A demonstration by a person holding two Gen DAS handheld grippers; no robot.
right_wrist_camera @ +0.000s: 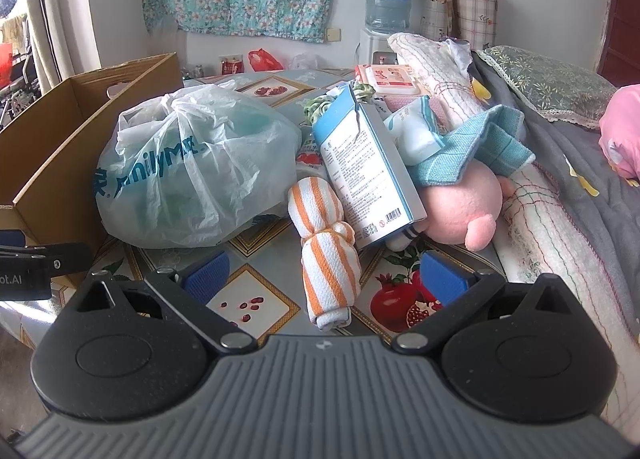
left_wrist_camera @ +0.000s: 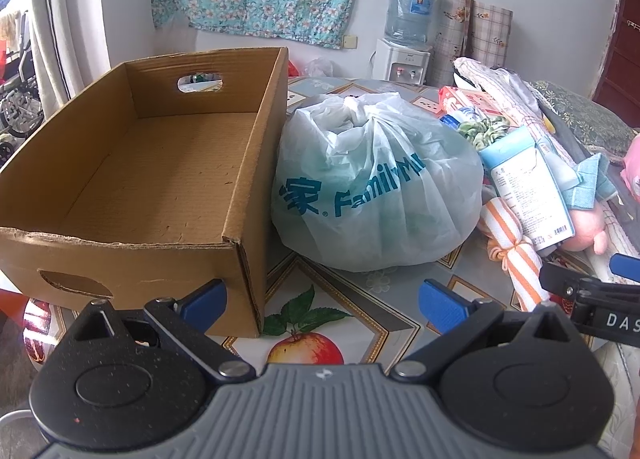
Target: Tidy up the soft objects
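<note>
Cardboard box (left_wrist_camera: 160,163) empty on worktop (left_wrist_camera: 360,299). Tied plastic bag (left_wrist_camera: 376,183) touching its side. Striped towel (right_wrist_camera: 328,243), pink plush (right_wrist_camera: 464,199) beyond. Both tools, left (left_wrist_camera: 322,299) and right (right_wrist_camera: 324,273), spread apart, holding nothing.

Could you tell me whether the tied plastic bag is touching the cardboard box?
Touching. In the left wrist view, the plastic bag bulges against the right wall of the cardboard box, with no tablecloth visible between them there.

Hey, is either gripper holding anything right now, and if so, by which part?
Nothing is held. The left gripper is open over the tablecloth, beside the cardboard box. The right gripper is open too, its fingers either side of the striped towel roll without touching it.
</note>
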